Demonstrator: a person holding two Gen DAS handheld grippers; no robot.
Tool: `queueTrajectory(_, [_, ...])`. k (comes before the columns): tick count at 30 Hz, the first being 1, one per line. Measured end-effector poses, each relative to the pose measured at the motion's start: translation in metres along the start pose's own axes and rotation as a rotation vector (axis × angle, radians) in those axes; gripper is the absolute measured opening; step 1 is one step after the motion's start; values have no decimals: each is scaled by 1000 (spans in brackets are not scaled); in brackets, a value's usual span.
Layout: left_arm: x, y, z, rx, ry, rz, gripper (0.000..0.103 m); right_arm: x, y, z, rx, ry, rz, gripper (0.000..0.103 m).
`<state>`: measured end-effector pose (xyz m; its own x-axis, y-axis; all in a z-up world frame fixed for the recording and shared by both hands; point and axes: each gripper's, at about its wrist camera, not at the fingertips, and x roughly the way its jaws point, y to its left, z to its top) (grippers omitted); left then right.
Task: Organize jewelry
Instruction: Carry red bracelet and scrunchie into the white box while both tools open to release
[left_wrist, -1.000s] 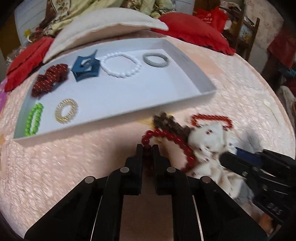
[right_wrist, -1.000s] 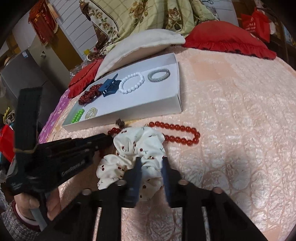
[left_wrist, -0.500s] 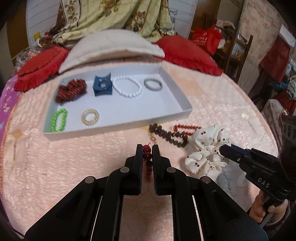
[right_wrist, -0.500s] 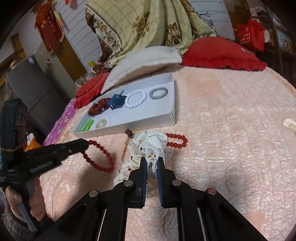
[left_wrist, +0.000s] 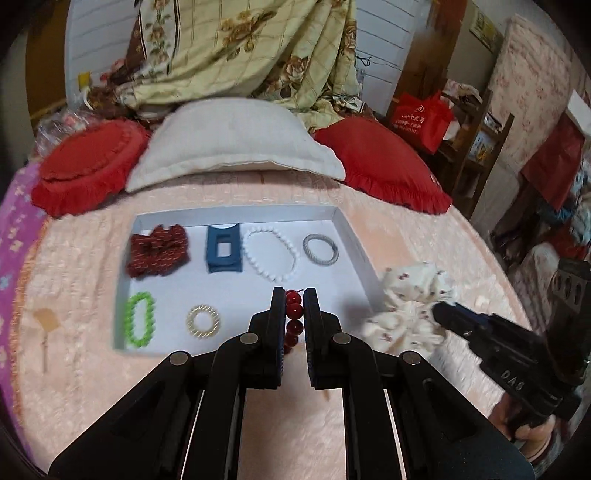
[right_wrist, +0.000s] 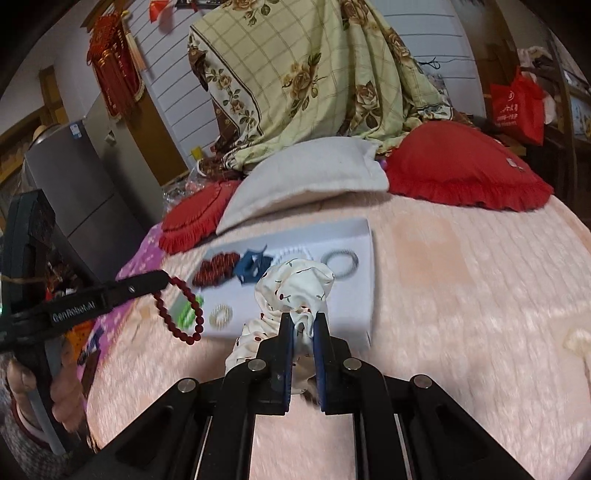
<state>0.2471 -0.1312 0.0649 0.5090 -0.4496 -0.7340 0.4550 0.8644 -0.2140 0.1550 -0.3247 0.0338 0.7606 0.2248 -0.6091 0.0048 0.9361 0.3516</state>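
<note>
My left gripper (left_wrist: 294, 295) is shut on a red bead bracelet (left_wrist: 294, 317), held in the air over the near edge of the white tray (left_wrist: 354, 243); in the right wrist view the bracelet (right_wrist: 181, 314) hangs as a loop from the left gripper (right_wrist: 162, 279). My right gripper (right_wrist: 303, 321) is shut on a white cherry-print scrunchie (right_wrist: 295, 280), lifted off the bed; the scrunchie (left_wrist: 410, 299) dangles just right of the tray. In the tray lie a dark red scrunchie (left_wrist: 158, 251), blue hair claw (left_wrist: 223, 249), white bead bracelet (left_wrist: 271, 254), grey bangle (left_wrist: 320, 249), green bracelet (left_wrist: 139, 319) and gold ring bracelet (left_wrist: 202, 321).
The tray sits on a pink quilted bed (left_wrist: 280, 435). A white pillow (left_wrist: 236, 144) and red cushions (left_wrist: 380, 166) lie behind it. A floral blanket (right_wrist: 314, 77) is heaped at the back. A person's hand (right_wrist: 55, 391) grips the left tool.
Both grippers rose off the bed, the left lifting the red bead bracelet and the right lifting the cherry scrunchie. The brown bead bracelet on the bed is out of sight now.
</note>
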Motion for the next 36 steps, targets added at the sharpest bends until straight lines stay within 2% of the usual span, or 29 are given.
queueTrajectory(3, [31,9,10,-44,43,-53,8,31,-3,10,17,46,-5,10])
queueTrajectory(5, [58,16,9,-73,104,-79,8,58,-7,12,34,96,-17,10])
queueTrajectory(9, [97,37,-4,-95,186,-4,8,90,-16,8,48,161,-47,10])
queueTrajectory(17, [114,76,-18,-97,218,146,8,126,-7,4,10,237,-73,10])
queueTrajectory(23, [106,99,-18,-117,200,212,8,148,11,0,-19,273,-71,10])
queueTrajectory(28, [91,109,-22,-137,182,193,8,158,27,0,-37,280,-59,10])
queueTrajectory(31, [73,109,-24,-158,166,153,10,153,29,2,-35,259,-66,10])
queueTrajectory(33, [56,108,-27,-174,145,131,11,147,27,6,-17,248,-55,17])
queueTrajectory(36, [32,100,-31,-169,118,147,12,121,23,16,13,193,-48,29])
